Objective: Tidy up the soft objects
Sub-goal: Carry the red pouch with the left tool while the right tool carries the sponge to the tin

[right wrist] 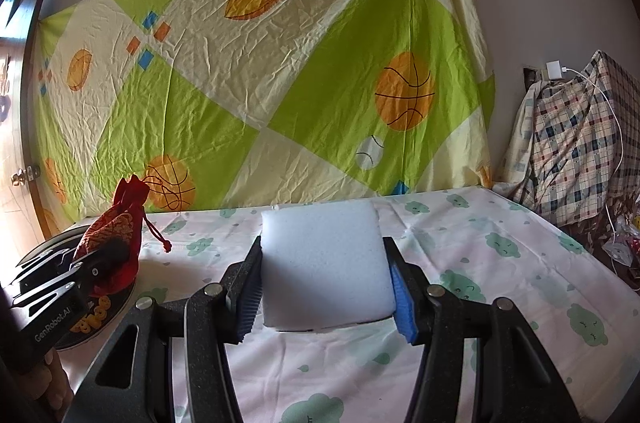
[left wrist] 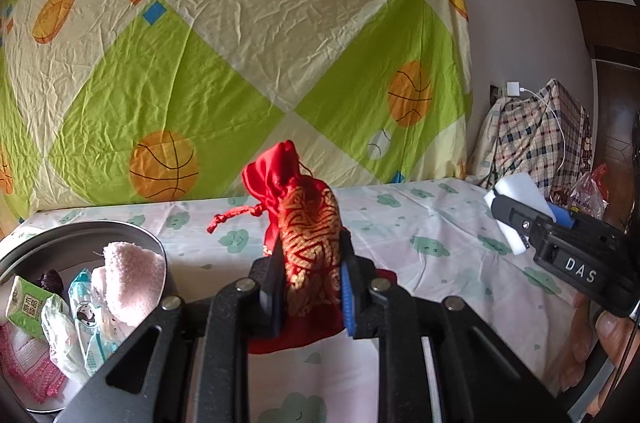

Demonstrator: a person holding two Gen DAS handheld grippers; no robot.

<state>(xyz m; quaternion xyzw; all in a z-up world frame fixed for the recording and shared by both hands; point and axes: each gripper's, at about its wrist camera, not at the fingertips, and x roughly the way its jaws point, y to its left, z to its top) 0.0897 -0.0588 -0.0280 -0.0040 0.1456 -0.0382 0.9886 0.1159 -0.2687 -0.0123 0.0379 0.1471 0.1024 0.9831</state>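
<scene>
A red and gold drawstring pouch (left wrist: 308,239) stands upright between the pads of my left gripper (left wrist: 310,273), which is shut on it above the bed. The same pouch (right wrist: 116,227) shows at the left of the right wrist view, held by the left gripper (right wrist: 102,259). A white foam sponge block (right wrist: 324,263) sits squeezed between the blue pads of my right gripper (right wrist: 324,287), shut on it. In the left wrist view that sponge (left wrist: 516,207) and the right gripper (left wrist: 520,223) appear at the far right, with a hand below.
A round metal basin (left wrist: 80,239) at the left holds a pink towel (left wrist: 132,279), a green carton (left wrist: 30,307) and packets. The bed sheet (right wrist: 480,263) with green clouds spreads ahead. A patterned cloth (right wrist: 280,83) hangs on the wall; a plaid bundle (right wrist: 572,143) lies at the right.
</scene>
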